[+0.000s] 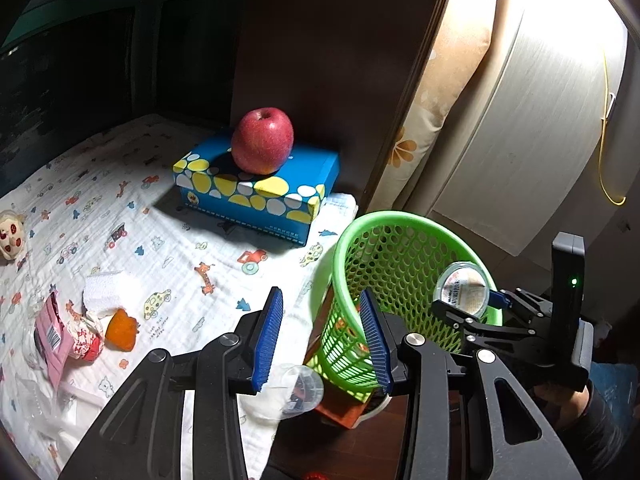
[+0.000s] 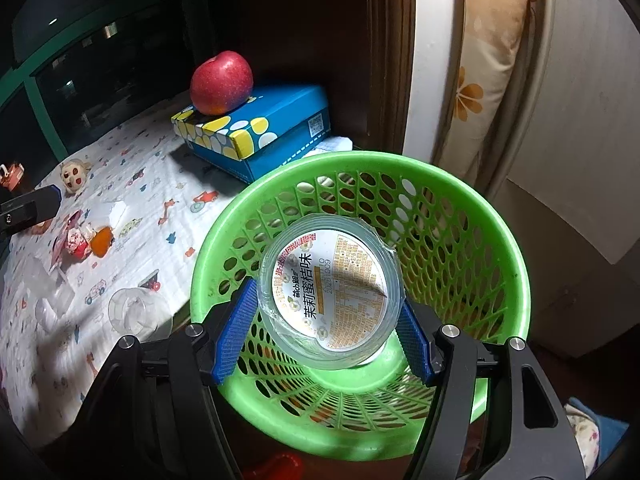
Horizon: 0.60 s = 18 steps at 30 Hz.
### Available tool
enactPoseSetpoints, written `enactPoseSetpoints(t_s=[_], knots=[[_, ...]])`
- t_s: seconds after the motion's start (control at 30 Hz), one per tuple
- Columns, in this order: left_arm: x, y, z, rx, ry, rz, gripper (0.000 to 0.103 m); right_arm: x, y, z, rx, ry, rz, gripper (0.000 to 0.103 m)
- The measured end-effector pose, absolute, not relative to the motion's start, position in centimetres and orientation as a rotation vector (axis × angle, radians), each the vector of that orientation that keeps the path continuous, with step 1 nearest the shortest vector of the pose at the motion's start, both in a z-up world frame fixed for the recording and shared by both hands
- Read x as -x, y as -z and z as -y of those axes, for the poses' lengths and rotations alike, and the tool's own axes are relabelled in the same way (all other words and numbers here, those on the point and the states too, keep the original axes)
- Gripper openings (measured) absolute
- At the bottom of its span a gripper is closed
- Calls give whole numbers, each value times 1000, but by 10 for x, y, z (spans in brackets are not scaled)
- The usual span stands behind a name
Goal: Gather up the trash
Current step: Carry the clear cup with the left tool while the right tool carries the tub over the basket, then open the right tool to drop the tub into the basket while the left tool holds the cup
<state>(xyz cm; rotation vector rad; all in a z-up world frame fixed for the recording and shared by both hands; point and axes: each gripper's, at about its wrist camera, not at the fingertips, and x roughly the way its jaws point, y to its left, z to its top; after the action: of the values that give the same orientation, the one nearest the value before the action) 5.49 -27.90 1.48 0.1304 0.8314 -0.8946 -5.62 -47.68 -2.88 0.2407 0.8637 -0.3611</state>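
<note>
Pinching a clear jelly cup (image 2: 330,294) by its sides, the right gripper (image 2: 326,332) hangs directly over the green basket (image 2: 516,256), label facing up. The left gripper (image 1: 322,336) is spread and empty, nearer the wrappers (image 1: 68,336) lying far left on the cloth (image 1: 168,240).

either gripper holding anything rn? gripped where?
Right gripper clamps the clear plastic cup by its side walls, over the green basket. Left gripper: open, empty.

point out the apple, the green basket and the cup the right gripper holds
apple (image 1: 262,141), left wrist view, middle of its red skin
green basket (image 2: 516,240), right wrist view, right side of its rim
cup (image 2: 330,288), right wrist view, centre of its printed lid
</note>
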Motion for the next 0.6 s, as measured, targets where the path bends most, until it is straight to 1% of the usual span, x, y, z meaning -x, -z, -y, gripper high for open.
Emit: enactPoseSetpoints(t_s=[0.3,0.37,0.6], knots=[[-52,27,265,-154,882,-921,40,57,37,479,-259,365,-875,66],[-50,36,262,-161,875,-938,46,57,38,479,-261,365,-877,66],[-49,61,261,-210,839,-967,58,56,39,480,-263,369,-879,66]])
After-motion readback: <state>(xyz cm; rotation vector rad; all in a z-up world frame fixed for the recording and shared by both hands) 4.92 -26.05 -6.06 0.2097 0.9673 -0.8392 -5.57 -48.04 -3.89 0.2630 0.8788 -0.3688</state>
